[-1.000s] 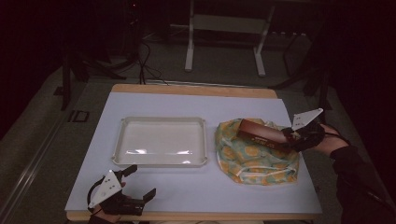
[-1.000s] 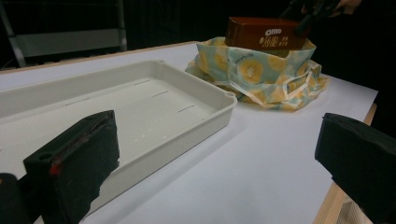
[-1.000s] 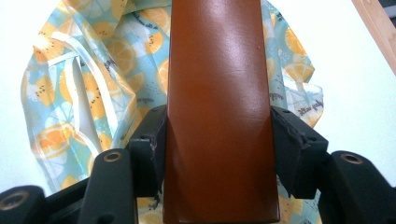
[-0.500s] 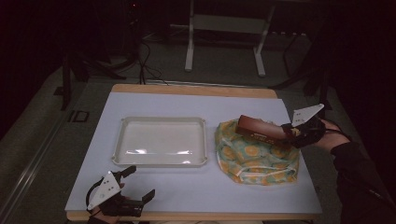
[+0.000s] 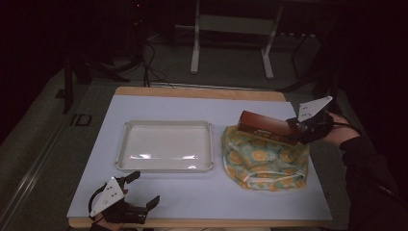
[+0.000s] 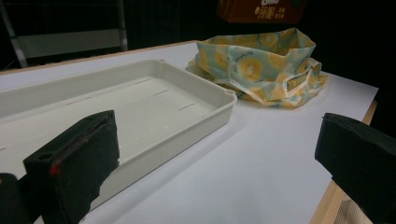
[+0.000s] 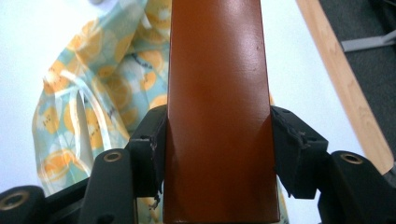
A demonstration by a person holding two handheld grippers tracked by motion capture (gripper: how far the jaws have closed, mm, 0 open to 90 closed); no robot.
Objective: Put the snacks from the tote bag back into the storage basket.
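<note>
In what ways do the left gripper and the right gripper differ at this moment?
The left gripper is open and holds nothing; the right gripper is shut on the brown box. The left gripper rests low at the table's near edge, beside the white tray; the right gripper is raised over the fruit-print bag. Both have black jaws.

Bare tabletop (image 5: 202, 197) runs along the frame's lower edge. The tray (image 5: 166, 146) blocks the centre; the patterned bag (image 5: 264, 161) blocks centre-right.

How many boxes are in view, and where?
1: a brown box, clamped in the right gripper above the orange-print bag. More may hide inside the bag.
</note>
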